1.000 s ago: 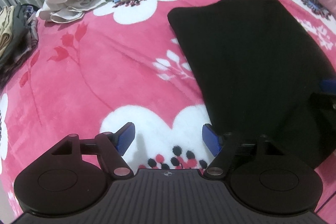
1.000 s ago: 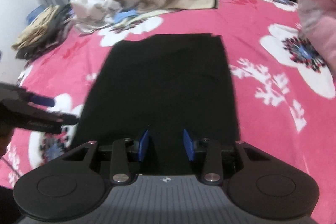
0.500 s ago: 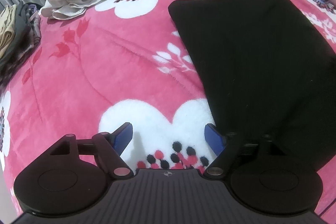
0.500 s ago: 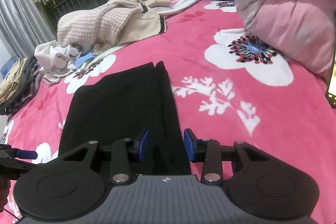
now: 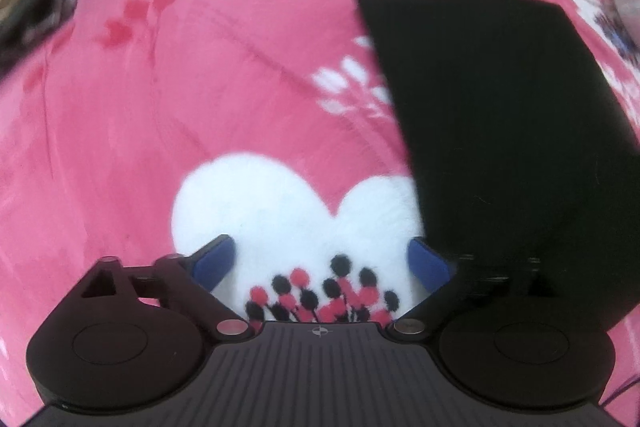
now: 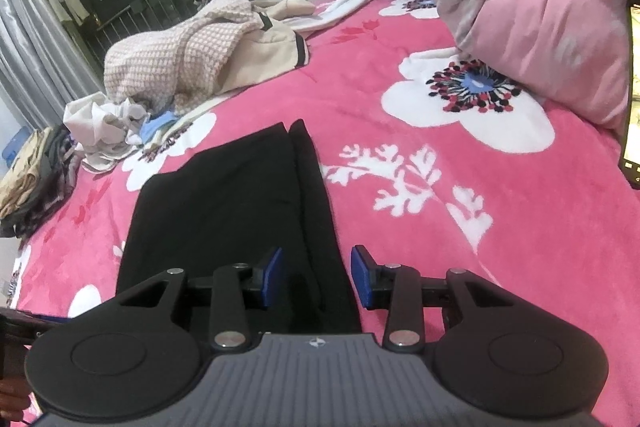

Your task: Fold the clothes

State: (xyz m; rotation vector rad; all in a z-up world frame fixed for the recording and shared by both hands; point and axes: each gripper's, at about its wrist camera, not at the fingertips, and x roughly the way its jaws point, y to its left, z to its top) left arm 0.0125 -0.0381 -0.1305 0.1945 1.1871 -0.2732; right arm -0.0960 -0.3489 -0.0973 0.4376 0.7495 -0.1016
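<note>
A black garment (image 5: 500, 127) lies folded flat in a long strip on the pink flowered blanket (image 5: 200, 87). My left gripper (image 5: 320, 251) hovers over a white flower just left of the garment's near left edge. Its jaws are opening wide and nothing is between them. The left wrist view is blurred by motion. In the right wrist view the black garment (image 6: 224, 203) runs away from me. My right gripper (image 6: 317, 259) sits over its near right edge, the pads apart with the cloth's edge lying between them, not pinched.
A beige checked jacket (image 6: 176, 63), a crumpled white garment (image 6: 104, 123) and a stack of folded clothes (image 6: 32, 179) lie at the far left. A bundled pink quilt (image 6: 540, 7) and a phone (image 6: 632, 87) are on the right.
The left jaws have spread wider and that view has blurred with movement. The right gripper has swung from the garment's middle to its right edge and rolled level.
</note>
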